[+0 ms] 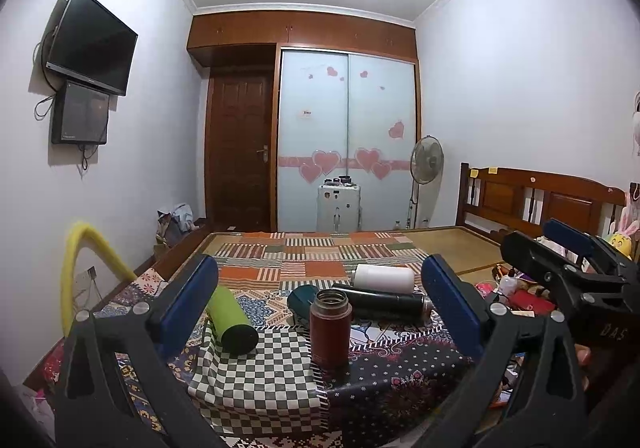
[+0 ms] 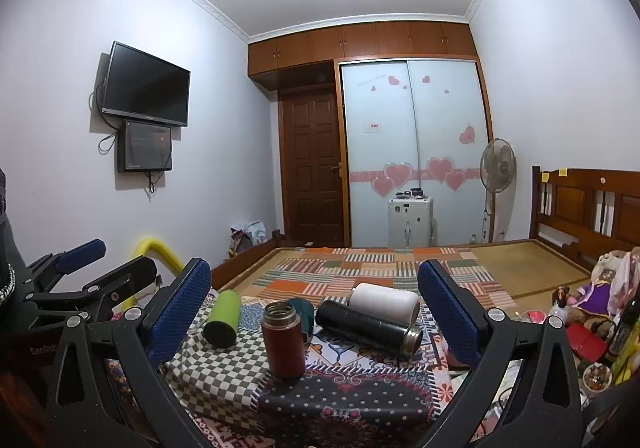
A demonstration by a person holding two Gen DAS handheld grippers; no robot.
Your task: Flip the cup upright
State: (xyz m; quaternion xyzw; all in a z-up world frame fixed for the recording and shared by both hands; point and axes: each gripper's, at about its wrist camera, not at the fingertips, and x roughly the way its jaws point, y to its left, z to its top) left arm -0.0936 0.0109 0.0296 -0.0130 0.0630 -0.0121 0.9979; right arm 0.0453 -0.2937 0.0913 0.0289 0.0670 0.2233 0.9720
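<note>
A dark red cup stands upright, mouth up, on a patterned cloth. Behind it lie a green cup, a teal cup, a black flask and a white cup, all on their sides. My left gripper is open and empty, back from the cups. My right gripper is open and empty, also held back; it shows at the right of the left wrist view.
The cups rest on layered cloths over a bed with a wooden headboard. Toys and clutter lie at the right. A yellow padded tube stands at the left. A wardrobe, fan and case stand far back.
</note>
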